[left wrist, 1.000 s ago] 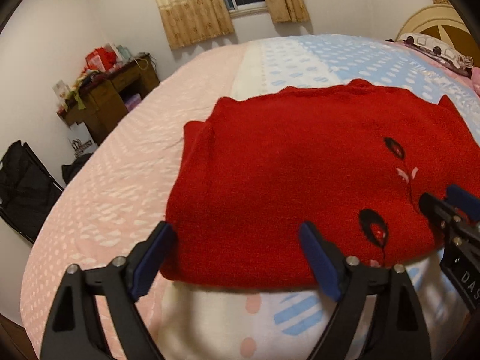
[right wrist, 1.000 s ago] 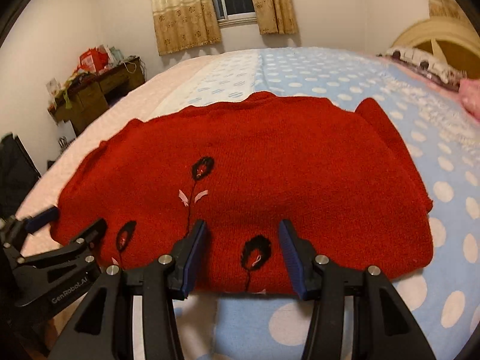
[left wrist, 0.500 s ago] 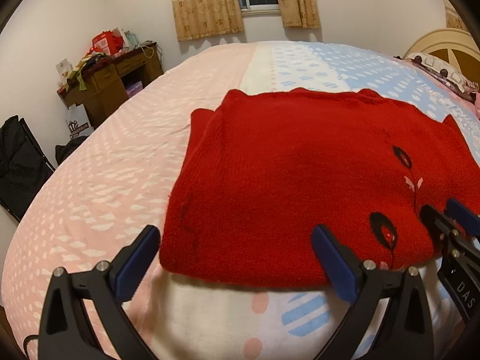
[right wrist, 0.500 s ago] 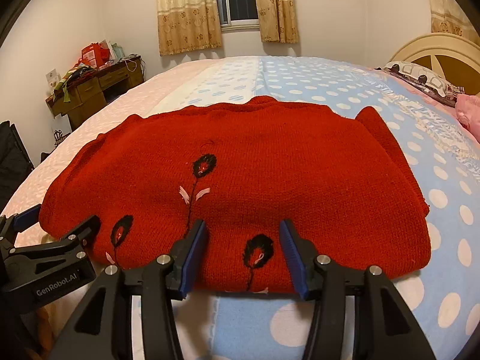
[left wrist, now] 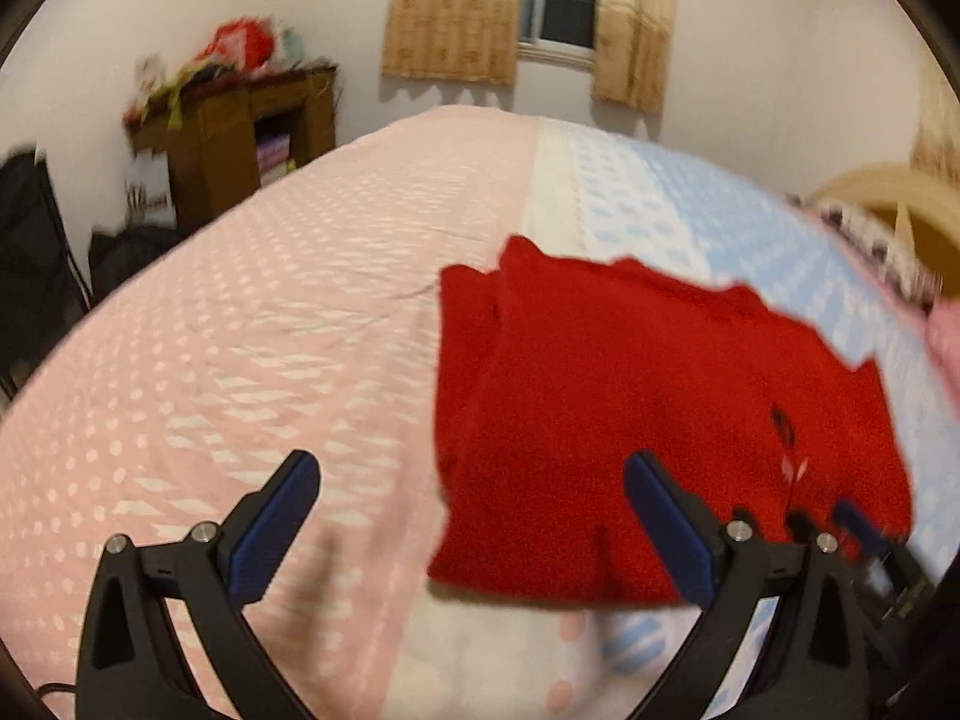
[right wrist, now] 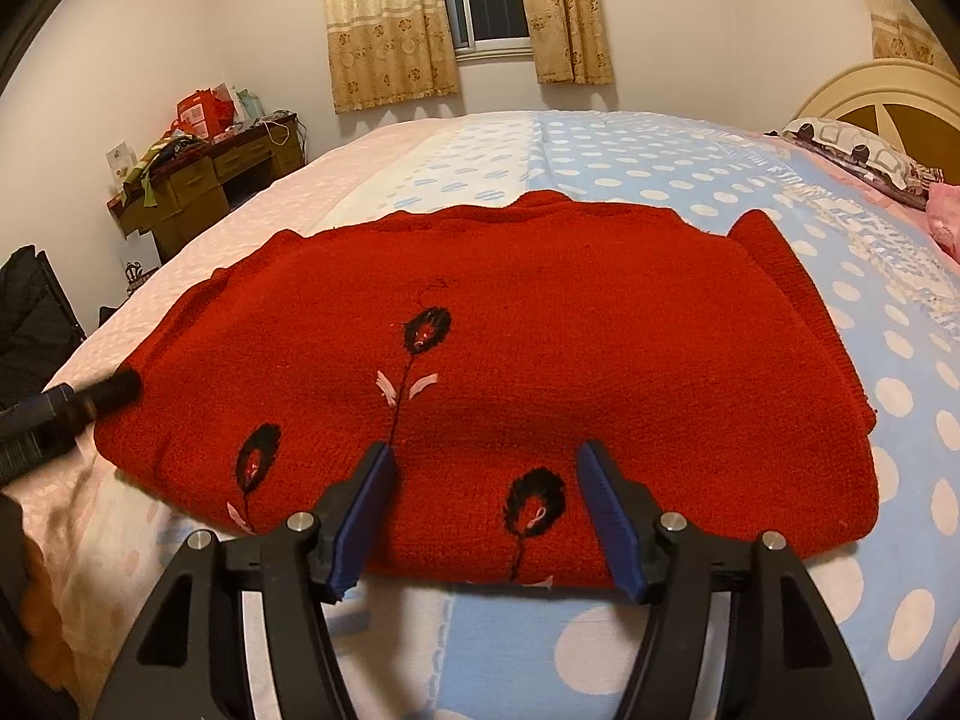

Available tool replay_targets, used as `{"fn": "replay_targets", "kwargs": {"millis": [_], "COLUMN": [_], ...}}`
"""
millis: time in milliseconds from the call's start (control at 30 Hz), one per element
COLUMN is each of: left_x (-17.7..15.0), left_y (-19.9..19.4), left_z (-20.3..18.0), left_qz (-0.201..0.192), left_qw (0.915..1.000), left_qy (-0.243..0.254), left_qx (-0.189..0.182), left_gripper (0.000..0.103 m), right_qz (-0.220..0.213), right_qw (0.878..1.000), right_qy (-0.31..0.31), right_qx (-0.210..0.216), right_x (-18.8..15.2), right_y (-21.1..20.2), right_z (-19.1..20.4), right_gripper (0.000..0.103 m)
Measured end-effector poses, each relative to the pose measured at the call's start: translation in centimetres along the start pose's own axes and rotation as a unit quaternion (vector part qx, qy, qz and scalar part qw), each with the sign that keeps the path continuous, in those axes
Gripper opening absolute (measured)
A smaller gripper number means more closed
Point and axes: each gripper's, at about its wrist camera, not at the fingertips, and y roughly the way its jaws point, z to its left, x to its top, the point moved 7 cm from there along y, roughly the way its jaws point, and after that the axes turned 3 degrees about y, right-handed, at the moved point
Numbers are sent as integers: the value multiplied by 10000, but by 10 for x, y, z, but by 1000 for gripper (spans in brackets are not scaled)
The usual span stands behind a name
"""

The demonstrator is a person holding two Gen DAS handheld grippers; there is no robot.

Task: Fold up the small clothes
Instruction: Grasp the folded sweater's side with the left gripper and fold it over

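My folded red knit sweater with black embroidered flowers (right wrist: 510, 360) lies flat on the bed's pink and blue dotted bedspread (right wrist: 690, 168). My right tool (right wrist: 486, 516) hovers at its near edge, fingers apart. My left tool (left wrist: 474, 516) sits wide apart at its left corner, gripping nothing. A cluttered brown wooden desk (right wrist: 204, 180) stands by the wall.

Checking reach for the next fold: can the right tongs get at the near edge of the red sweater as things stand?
Probably yes. The right tongs are open and straddle the near edge of the red sweater, which lies flat on the bed. Nothing sits between the fingers and the knit, and the left tongs are off at its far left edge.
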Motion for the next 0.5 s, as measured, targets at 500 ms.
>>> {"fn": "replay_targets", "kwargs": {"millis": [500], "left_x": [-13], "left_y": [43], "left_z": [-24], "left_qz": [697], "left_qw": [9847], "left_qy": [-1210], "left_qx": [-1046], "left_gripper": [74], "right_qz": [-12], "right_qw": [10000], "right_qy": [3], "right_qx": [86], "right_x": [-1], "right_y": [-1], "right_z": [3], "right_gripper": [68]}}
